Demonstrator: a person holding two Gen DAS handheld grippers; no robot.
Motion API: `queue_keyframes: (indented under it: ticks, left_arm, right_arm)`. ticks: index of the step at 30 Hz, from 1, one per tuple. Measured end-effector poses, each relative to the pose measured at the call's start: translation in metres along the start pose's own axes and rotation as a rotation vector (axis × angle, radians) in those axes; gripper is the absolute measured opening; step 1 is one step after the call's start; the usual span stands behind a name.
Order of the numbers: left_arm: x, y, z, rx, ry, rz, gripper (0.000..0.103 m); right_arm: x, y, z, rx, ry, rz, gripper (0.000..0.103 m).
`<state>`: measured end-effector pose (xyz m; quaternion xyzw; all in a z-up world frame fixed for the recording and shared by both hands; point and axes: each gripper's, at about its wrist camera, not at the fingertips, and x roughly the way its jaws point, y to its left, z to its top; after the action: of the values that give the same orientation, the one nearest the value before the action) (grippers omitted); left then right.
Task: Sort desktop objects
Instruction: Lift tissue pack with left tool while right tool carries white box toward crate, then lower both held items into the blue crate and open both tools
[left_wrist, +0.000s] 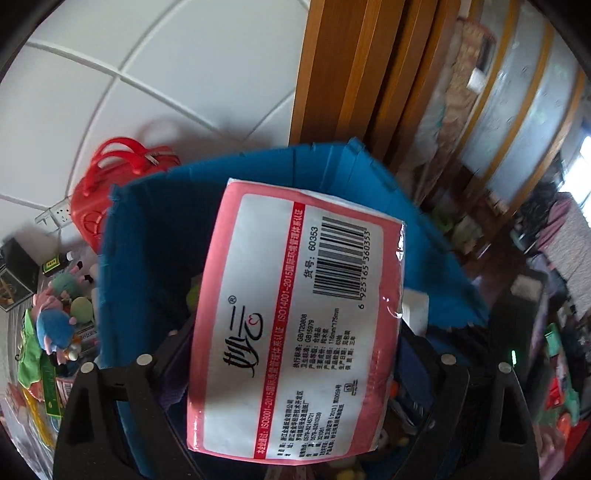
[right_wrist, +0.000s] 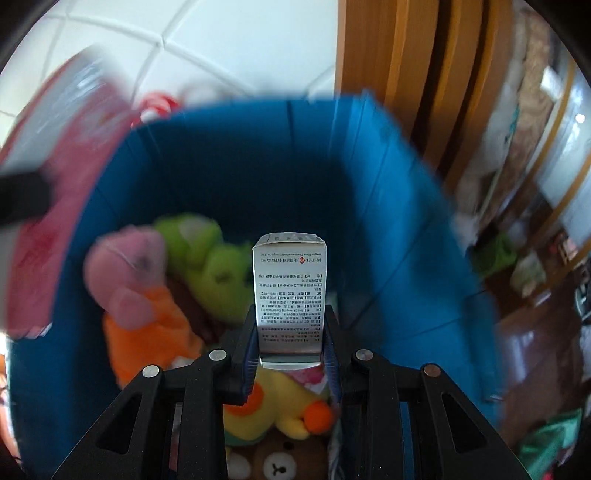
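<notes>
Tissue pack (left_wrist: 291, 321), pink and white with barcode face up, pinched between the fingers of the left gripper (left_wrist: 291, 369) and held above the mouth of the blue bin (left_wrist: 155, 229) — not yet let go. Small white medicine box (right_wrist: 289, 299), printed text facing the lens, clamped upright between the closed-in fingers of the right gripper (right_wrist: 289, 354), poised over the same blue bin's interior. Already inside, by the look of it: a green plush (right_wrist: 207, 258), a pink plush (right_wrist: 125, 269) on orange fabric, a yellow duck toy (right_wrist: 280, 402) with orange beak, and a brown bear face (right_wrist: 277, 467) at the bottom edge. In the right wrist view, the tissue pack a pink blur at far left beside the bin's rim. Sorting apparently well under way but unfinished — two items in the air, and more waiting on the surface to the left of the bin in the left wrist view: a heap of soft toys (left_wrist: 55, 325), a small dark bottle (left_wrist: 55, 264), green packaging (left_wrist: 33, 354). Behind the bin, a red bag (left_wrist: 110, 181) against white tiled wall (left_wrist: 147, 55), a white power strip (left_wrist: 55, 216) beside it. To the right, a wooden frame (left_wrist: 351, 66) and cluttered shelving, blurred. Likely next: release of both items into the bin, then back for the remaining pile.
</notes>
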<state>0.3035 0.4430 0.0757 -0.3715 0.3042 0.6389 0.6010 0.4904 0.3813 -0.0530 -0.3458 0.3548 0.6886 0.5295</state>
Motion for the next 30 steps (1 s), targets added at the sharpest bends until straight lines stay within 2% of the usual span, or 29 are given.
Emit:
queue_keyframes:
  ticks: [2, 6, 9, 13, 15, 16, 17, 19, 22, 25, 26, 30]
  left_arm:
    - [0.045, -0.006, 0.005, 0.000, 0.058, 0.014, 0.093]
    - [0.103, -0.006, 0.002, 0.001, 0.097, 0.060, 0.093]
    - [0.127, -0.009, -0.005, 0.059, 0.100, 0.081, 0.093]
    - [0.128, -0.024, -0.010, 0.164, 0.063, 0.134, 0.093]
    - [0.125, -0.028, -0.010, 0.196, 0.029, 0.165, 0.093]
    - [0.122, -0.029, -0.010, 0.196, 0.013, 0.173, 0.093]
    - [0.119, -0.028, -0.010, 0.190, 0.004, 0.169, 0.093]
    - [0.113, -0.026, -0.010, 0.161, -0.017, 0.146, 0.094]
    - [0.122, -0.015, -0.003, 0.123, -0.015, 0.096, 0.094]
    - [0.127, -0.015, -0.003, 0.122, 0.008, 0.082, 0.095]
    - [0.130, -0.017, -0.004, 0.129, 0.018, 0.088, 0.095]
    - [0.135, -0.019, 0.000, 0.129, 0.031, 0.081, 0.095]
  right_arm:
    - [0.024, -0.002, -0.007, -0.003, 0.052, -0.009, 0.030]
    - [0.073, -0.021, -0.021, 0.068, 0.192, -0.023, 0.030]
    - [0.075, -0.027, -0.024, 0.066, 0.192, -0.056, 0.030]
    - [0.074, -0.028, -0.029, 0.096, 0.207, -0.016, 0.032]
    - [0.070, -0.030, -0.031, 0.097, 0.201, -0.021, 0.041]
    - [0.068, -0.030, -0.032, 0.100, 0.199, -0.023, 0.049]
    - [0.067, -0.030, -0.033, 0.101, 0.196, -0.021, 0.055]
    - [0.063, -0.030, -0.035, 0.098, 0.189, -0.016, 0.058]
    - [0.060, -0.024, -0.035, 0.078, 0.185, -0.018, 0.069]
    - [0.056, -0.021, -0.039, 0.062, 0.182, -0.011, 0.075]
    - [0.060, -0.017, -0.026, 0.063, 0.184, -0.004, 0.078]
    - [0.063, -0.018, -0.016, 0.074, 0.176, 0.016, 0.080]
